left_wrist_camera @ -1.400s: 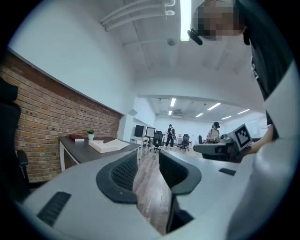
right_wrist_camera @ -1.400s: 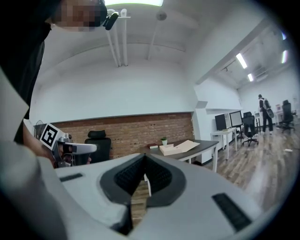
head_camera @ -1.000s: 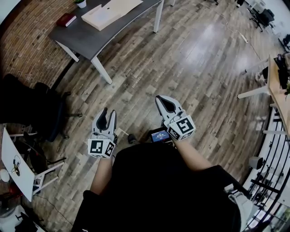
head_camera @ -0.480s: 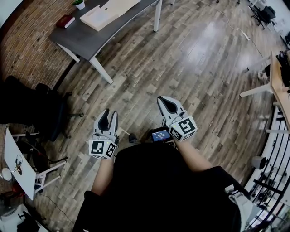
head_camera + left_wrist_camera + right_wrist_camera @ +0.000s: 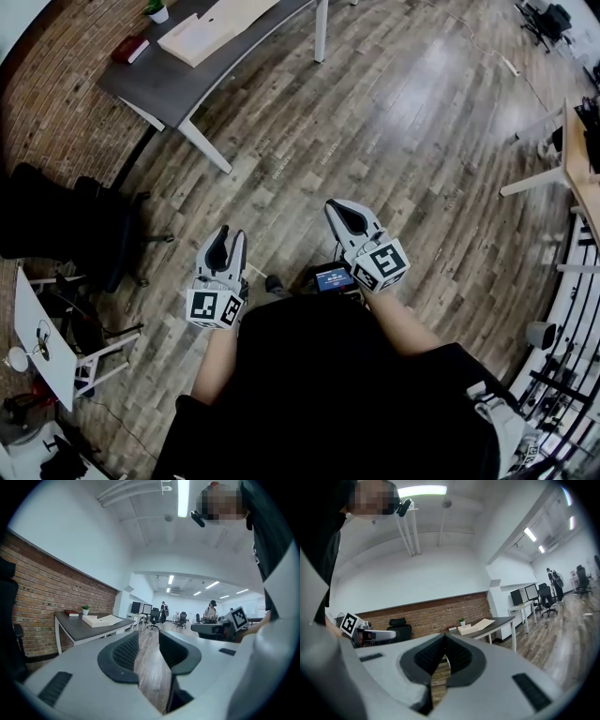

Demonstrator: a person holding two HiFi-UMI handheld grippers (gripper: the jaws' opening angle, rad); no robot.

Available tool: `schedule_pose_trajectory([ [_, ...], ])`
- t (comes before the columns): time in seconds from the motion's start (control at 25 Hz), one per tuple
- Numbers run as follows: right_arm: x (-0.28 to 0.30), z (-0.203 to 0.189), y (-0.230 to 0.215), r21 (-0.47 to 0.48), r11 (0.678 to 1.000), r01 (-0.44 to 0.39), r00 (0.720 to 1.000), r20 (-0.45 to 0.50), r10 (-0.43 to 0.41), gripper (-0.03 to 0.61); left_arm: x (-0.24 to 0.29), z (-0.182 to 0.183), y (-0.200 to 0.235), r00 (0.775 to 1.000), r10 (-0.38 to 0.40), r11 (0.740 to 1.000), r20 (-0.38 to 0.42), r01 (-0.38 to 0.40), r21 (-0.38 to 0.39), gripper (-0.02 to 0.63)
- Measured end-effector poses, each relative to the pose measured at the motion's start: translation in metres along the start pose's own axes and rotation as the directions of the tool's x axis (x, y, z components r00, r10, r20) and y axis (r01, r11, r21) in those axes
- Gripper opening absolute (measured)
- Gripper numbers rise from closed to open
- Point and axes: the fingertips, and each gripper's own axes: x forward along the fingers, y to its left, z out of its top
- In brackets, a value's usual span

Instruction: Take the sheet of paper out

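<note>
A pale flat box with a sheet of paper (image 5: pixel 208 28) lying partly over it rests on the grey desk (image 5: pixel 169 80) at the far upper left. The same box and paper (image 5: pixel 101 619) show small in the left gripper view, and small as the box and paper (image 5: pixel 476 626) in the right gripper view. My left gripper (image 5: pixel 228 236) hangs over the wooden floor, far from the desk, jaws a narrow gap apart and nothing between them. My right gripper (image 5: pixel 336 208) hovers beside it with its jaws closed together, empty.
A red book (image 5: pixel 129 49) and a small potted plant (image 5: pixel 155 9) sit on the desk's far end. A black office chair (image 5: pixel 66 225) stands by the brick wall at left, with a white side table (image 5: pixel 42 342) below it. Another desk (image 5: pixel 577 173) is at right.
Both grippers keep the same pose. The head view has drifted slightly, so the desk sits a little nearer the frame's top left.
</note>
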Motion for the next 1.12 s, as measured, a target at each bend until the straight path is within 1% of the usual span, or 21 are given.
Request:
schedule_pose_trajectory([
  [0.16,-0.011,0.000,-0.010,-0.008,1.000,0.006,1.000,0.005,-0.006,0.003,0.007,-0.001,-0.010,1.000,-0.003,1.000,0.009,0.003,-0.013,0.126],
  [0.32,-0.026,0.000,-0.022,0.001,0.999,0.036,0.999,0.013,-0.036,0.003,0.012,-0.003,-0.019,1.000,-0.014,1.000,0.006,0.015,-0.012,0.126],
  [0.52,-0.033,-0.007,-0.029,0.010,0.999,0.052,0.999,0.001,-0.052,0.003,0.016,-0.002,-0.017,1.000,-0.004,1.000,0.012,0.004,-0.016,0.126],
  [0.72,-0.019,-0.012,-0.029,0.000,1.000,0.030,0.999,-0.024,-0.030,0.003,0.018,-0.008,0.001,1.000,0.021,0.999,0.013,-0.020,-0.036,0.126],
  [0.88,0.004,-0.017,-0.035,-0.019,1.000,0.015,0.999,-0.043,-0.016,0.003,0.026,-0.022,0.023,0.999,0.045,0.997,0.001,-0.045,-0.058,0.126],
  [1.0,0.028,-0.017,-0.039,-0.073,0.997,-0.003,0.997,-0.072,-0.002,0.003,0.041,-0.029,0.046,0.998,0.066,0.994,-0.006,-0.066,-0.082,0.126],
  [1.12,0.059,-0.017,-0.057,-0.077,0.997,-0.022,0.995,-0.096,0.015,0.003,0.066,-0.028,0.070,0.996,0.087,0.992,0.000,-0.087,-0.087,0.126],
])
